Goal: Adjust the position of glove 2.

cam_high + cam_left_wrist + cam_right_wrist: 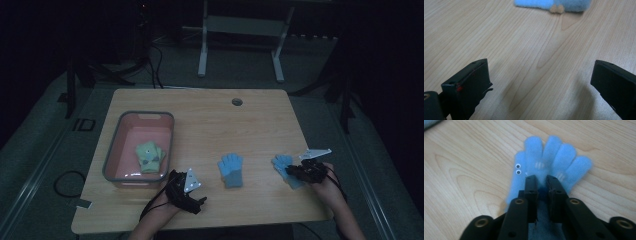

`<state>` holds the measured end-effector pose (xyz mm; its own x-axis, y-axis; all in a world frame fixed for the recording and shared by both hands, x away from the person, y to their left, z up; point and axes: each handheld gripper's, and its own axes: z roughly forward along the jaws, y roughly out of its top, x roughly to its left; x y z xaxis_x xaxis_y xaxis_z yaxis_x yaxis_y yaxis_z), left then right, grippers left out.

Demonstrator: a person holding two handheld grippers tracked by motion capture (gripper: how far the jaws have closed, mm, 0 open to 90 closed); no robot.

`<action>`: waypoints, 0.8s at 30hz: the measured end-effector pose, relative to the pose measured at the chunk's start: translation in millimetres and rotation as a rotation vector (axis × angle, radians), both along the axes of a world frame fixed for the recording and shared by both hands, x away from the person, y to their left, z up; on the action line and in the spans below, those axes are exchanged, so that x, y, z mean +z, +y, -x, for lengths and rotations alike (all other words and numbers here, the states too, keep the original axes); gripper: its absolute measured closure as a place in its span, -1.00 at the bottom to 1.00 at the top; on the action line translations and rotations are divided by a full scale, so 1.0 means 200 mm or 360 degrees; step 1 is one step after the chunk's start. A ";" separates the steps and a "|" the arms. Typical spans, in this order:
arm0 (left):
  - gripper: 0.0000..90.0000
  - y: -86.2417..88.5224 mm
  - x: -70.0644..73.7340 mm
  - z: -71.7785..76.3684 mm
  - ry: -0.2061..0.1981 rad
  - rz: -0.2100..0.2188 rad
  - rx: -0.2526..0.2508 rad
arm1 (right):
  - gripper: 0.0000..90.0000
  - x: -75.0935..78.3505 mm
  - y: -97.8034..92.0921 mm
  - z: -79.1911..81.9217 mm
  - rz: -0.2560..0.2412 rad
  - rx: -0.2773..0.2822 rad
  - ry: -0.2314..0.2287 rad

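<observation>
2 blue gloves lie on the bench [200, 120], and the right tongs [296, 171] are already on the nearer 1: the right-hand blue glove [286, 167] sits near the bench's right front edge, directly under and ahead of those tongs. In the right gripper view its long axis runs straight away from the jaws, cuff toward the hand and fingers fanned out beyond, so the tongs meet it from the cuff end. There the jaws are drawn nearly together, pinching a fold of the palm fabric of this glove [554, 160]; any lift would likely start from that pinch, with the fingers trailing.

It is fuzzy, light blue knit with a darker cuff, 2 small googly eyes along the thumb side and faint white marks on the fingers.

The second blue glove [231, 169] lies flat at mid-bench, fingers pointing away from the person, between the 2 hands and somewhat nearer the left tongs [191, 192]. Those tongs rest low near the front edge with jaws spread wide and nothing between them; in the left gripper view that glove's cuff [554, 5] shows ahead across bare wood.

To the left stands a pink bin [112, 150] holding green gloves [150, 157].
</observation>
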<state>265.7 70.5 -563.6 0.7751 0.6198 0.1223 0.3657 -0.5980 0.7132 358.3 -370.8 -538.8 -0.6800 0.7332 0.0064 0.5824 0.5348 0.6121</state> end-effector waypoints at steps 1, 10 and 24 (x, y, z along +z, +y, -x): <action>-0.94 0.00 0.00 0.00 0.0000 0.0000 -0.0002 | 0.84 0.00 0.00 0.00 -0.0002 -0.0019 0.0006; -0.94 0.00 0.00 0.00 -0.0005 -0.0015 -0.0006 | 0.88 0.14 0.10 0.06 -0.0126 -0.0249 -0.0043; -0.94 -0.01 0.00 0.00 -0.0008 -0.0005 -0.0003 | 0.88 0.27 0.34 0.14 -0.0190 -0.0465 -0.0120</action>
